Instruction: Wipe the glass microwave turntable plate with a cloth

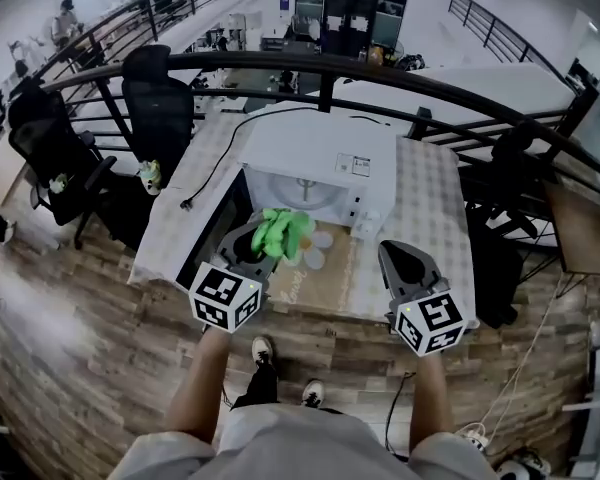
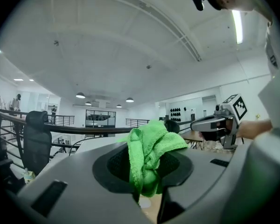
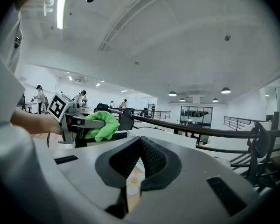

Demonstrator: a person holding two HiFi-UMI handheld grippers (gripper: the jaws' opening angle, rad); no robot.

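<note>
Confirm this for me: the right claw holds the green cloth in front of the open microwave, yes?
No. The left claw holds the green cloth in front of the open microwave, as the left gripper view shows; the right claw is shut on nothing.
</note>
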